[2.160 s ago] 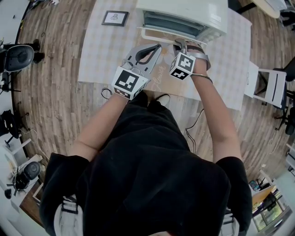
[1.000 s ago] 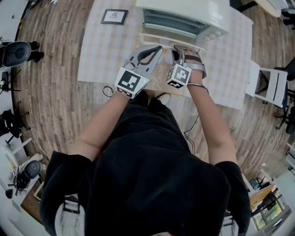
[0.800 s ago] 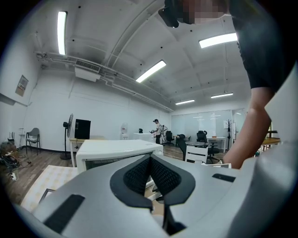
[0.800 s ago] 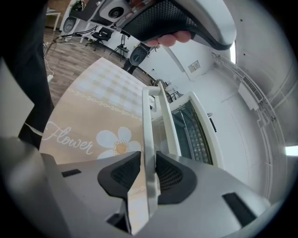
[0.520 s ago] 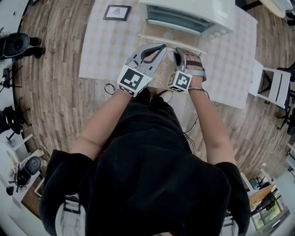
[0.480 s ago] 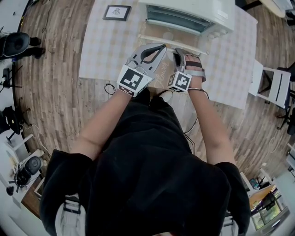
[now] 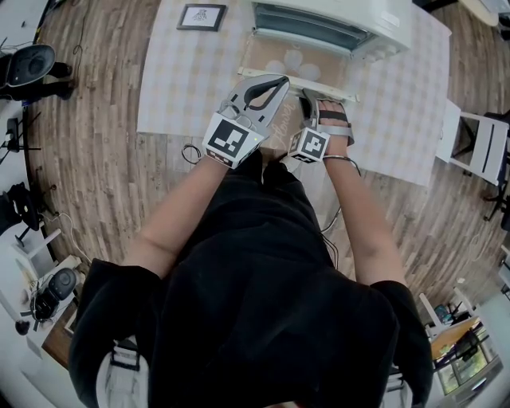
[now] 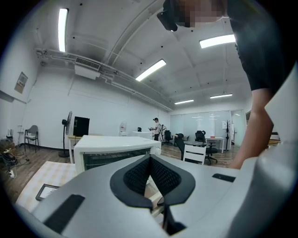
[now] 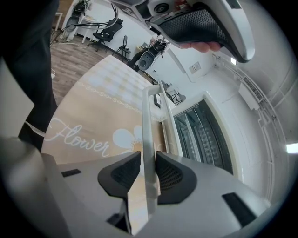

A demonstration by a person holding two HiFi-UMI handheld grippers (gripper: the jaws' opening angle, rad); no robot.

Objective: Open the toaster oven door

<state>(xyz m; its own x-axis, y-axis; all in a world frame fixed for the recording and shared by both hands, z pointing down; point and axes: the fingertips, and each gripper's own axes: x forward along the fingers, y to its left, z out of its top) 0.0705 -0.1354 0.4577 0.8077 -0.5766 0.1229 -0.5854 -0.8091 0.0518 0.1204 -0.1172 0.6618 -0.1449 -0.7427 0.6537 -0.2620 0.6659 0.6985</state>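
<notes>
Right gripper (image 9: 148, 173) grips the handle (image 9: 147, 116) of the toaster oven (image 7: 335, 20) door (image 7: 291, 62) — open, at the desk's (image 7: 183, 88) far edge; left gripper (image 8: 150, 169) — clenched, empty.

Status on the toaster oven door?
Right hand-held gripper clamped on door handle. Left hand-held gripper shut, empty, held beside. Door swung well down, oven rack showing. Only the flower mat under it.
</notes>
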